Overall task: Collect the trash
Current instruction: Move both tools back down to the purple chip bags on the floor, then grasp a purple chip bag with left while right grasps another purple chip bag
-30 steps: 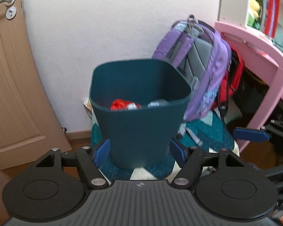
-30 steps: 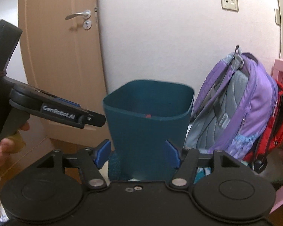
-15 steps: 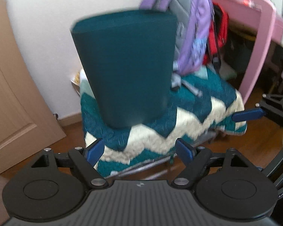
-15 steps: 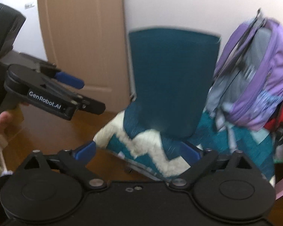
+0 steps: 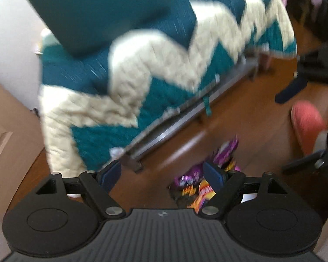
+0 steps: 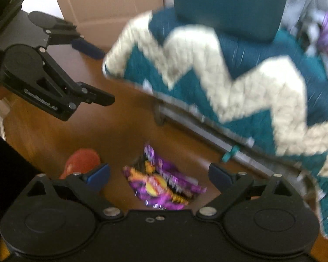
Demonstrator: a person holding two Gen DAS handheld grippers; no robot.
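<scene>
Tongs come first in both views: the right tongs (image 6: 158, 174) stand spread with nothing between the blue pads, and the left tongs (image 5: 161, 174) are likewise released and empty. A second ago both cameras looked level at the teal bin, which already held some red and pale scraps; now both have tipped down to the wooden floor (image 6: 54, 131), so the search has turned from the bin to the next piece of rubbish. That piece is the purple snack wrapper (image 6: 161, 187), lying flat on the floor right under the right tongs and roughly centred between their pads; in the left wrist view the same purple snack wrapper (image 5: 203, 181) sits partly behind the right-hand pad. By my reading the right tongs are the better placed to take it. Just beside the wrapper is a reddish slipper (image 6: 83, 159), close to the left pad of the right tongs, so a descent should keep clear of it. The left tongs also show in the right wrist view, up and off to the side, well apart from the wrapper. Beyond the wrapper the floor is open up to the metal frame rail (image 6: 207, 128) under the zigzag quilt (image 6: 240, 83), whose hanging edge limits room farther on. Farthest, the teal bin (image 6: 227, 6) stands on the quilt. Everything is motion-blurred, so finer detail is not clear.
</scene>
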